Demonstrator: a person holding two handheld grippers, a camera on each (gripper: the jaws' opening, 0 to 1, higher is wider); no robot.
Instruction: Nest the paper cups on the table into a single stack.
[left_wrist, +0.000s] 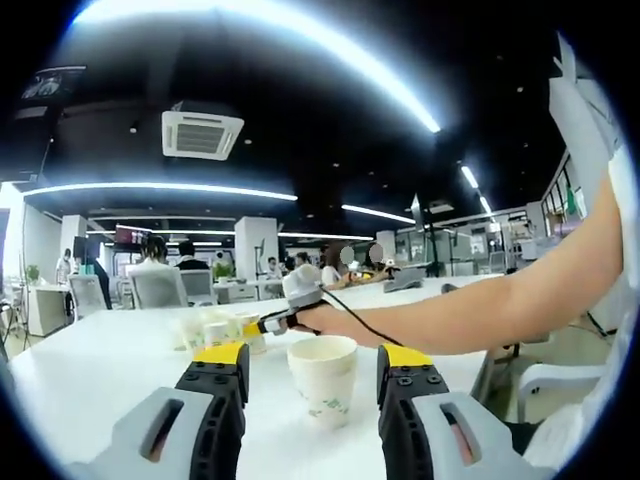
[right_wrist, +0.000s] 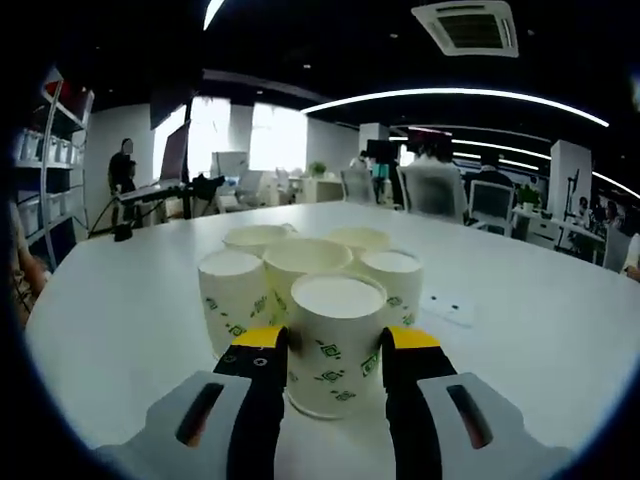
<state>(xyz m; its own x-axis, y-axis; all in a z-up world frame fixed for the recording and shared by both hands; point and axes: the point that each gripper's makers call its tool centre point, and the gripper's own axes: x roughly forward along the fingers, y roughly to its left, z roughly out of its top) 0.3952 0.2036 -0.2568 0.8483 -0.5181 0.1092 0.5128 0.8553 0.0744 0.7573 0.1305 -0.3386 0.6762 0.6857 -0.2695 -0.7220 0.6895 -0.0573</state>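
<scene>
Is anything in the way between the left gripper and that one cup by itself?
Nothing visible. The lone cup stands upright on the table, just ahead of the left gripper and centred between its open jaws.

A large white table (right_wrist: 560, 300) carries everything here; its top is smooth and a little glossy. In the right gripper view six white paper cups with a green print stand upright on it in a tight cluster: the nearest cup (right_wrist: 335, 343) in front, a cup to its left (right_wrist: 231, 297), a cup to its right (right_wrist: 392, 280), a wider-looking one in the middle (right_wrist: 305, 262) and two more behind (right_wrist: 255, 238) (right_wrist: 358, 238) (whether they touch each other I cannot tell). A small flat white plate (right_wrist: 447, 308) lies near the cluster on its right.

In the left gripper view one single cup (left_wrist: 322, 378) stands apart from the group of cups (left_wrist: 215, 330) farther away.
</scene>
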